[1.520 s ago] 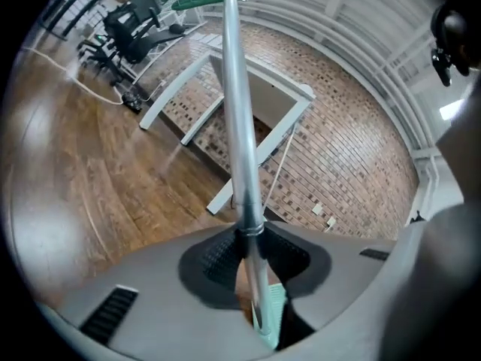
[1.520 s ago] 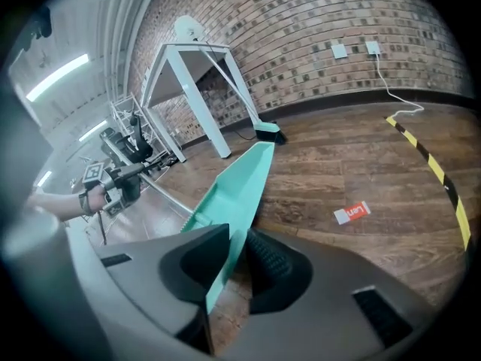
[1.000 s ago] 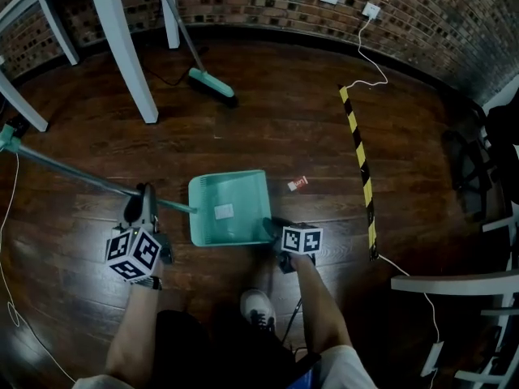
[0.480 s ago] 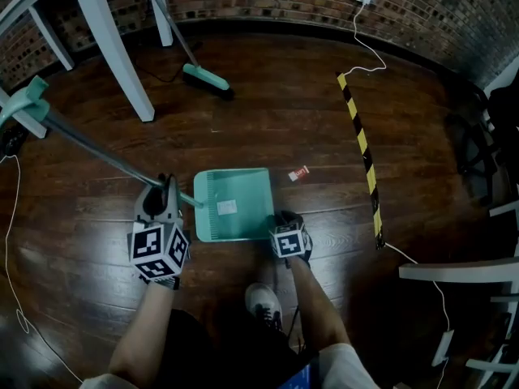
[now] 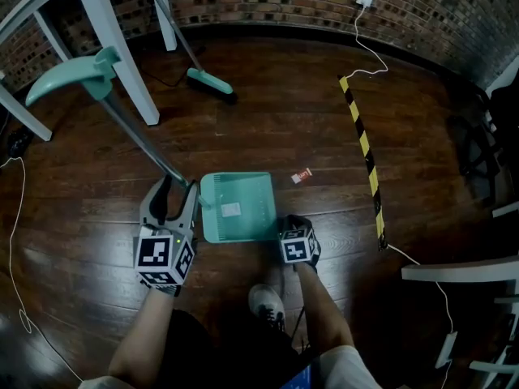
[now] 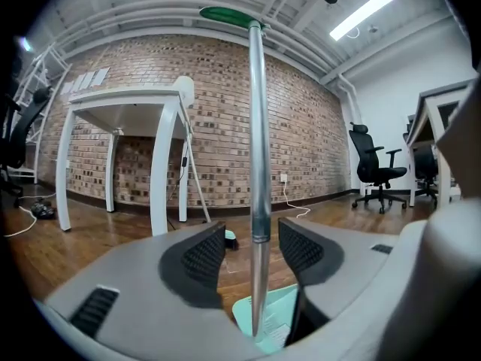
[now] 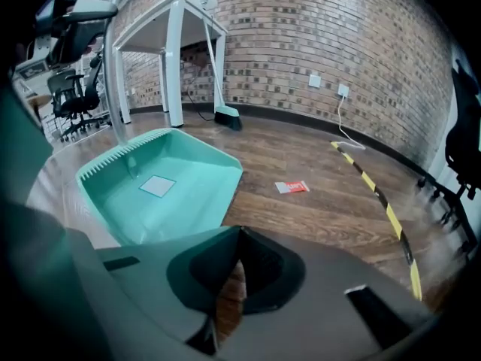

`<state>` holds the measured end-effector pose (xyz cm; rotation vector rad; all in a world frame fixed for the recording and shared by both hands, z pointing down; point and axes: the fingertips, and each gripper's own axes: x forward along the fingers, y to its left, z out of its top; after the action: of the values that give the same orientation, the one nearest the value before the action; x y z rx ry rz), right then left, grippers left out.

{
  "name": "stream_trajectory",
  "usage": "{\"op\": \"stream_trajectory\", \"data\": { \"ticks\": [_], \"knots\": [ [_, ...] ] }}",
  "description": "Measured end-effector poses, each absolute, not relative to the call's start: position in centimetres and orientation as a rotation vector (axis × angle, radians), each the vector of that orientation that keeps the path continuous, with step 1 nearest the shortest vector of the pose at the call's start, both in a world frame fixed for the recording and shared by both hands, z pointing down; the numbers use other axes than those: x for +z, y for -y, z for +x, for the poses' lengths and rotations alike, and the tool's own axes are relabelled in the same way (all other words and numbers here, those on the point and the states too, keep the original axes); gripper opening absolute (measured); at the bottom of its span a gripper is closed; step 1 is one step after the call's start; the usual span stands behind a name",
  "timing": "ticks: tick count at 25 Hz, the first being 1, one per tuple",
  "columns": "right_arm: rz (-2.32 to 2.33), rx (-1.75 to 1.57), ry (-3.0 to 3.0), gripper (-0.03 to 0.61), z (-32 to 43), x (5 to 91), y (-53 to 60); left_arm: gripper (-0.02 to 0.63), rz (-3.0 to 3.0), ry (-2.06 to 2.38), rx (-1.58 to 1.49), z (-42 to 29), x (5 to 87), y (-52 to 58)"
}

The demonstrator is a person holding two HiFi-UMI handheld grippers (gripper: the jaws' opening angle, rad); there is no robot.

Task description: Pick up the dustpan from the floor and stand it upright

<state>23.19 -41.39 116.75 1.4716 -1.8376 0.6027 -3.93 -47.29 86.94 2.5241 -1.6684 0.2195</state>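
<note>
Left gripper view: left fingers (image 6: 204, 256) opening, dustpan handle (image 6: 258, 164) loose between them; right fingers (image 7: 271, 275) pressed together.

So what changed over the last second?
The dustpan handle swung up from near the floor toward upright. On the left gripper the jaws are opening, the handle loose between them. The right gripper closed empty beside the pan. Pan, broom and red wrapper stayed put.

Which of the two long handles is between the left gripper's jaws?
The dustpan's metal handle, rising from the teal pan; the jaws of the left gripper are opening around it. The broom's handle leans by the white table.
</note>
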Motion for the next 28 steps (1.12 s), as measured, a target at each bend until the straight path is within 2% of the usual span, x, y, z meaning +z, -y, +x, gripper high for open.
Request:
{"op": "stream_trajectory", "data": {
  "ticks": [11,12,13,18,24,28],
  "knots": [
    [1.568,0.516,2.024,-0.02,20.7,109.6,42.3,0.241,2.543,1.685,0.265,-4.4,85.6,43.8],
    [1.596,0.501,2.044,-0.02,20.7,108.2,42.3,0.19,2.526,1.701,0.27,-4.9,85.1,43.2],
    [1.616,0.482,2.065,-0.021,20.7,106.4,42.2,0.096,2.513,1.713,0.271,-5.2,84.5,42.7],
    [1.624,0.389,2.134,-0.021,20.0,94.2,41.5,-0.011,2.557,1.691,0.307,-5.0,77.4,40.7],
    [1.567,0.154,2.182,-0.021,18.0,75.6,39.5,-0.005,2.556,1.644,0.356,-5.9,66.5,38.8],
    [1.57,0.061,2.233,-0.022,16.5,61.4,37.7,-0.006,2.581,1.634,0.348,-6.9,55.8,36.9]
  ]
}}
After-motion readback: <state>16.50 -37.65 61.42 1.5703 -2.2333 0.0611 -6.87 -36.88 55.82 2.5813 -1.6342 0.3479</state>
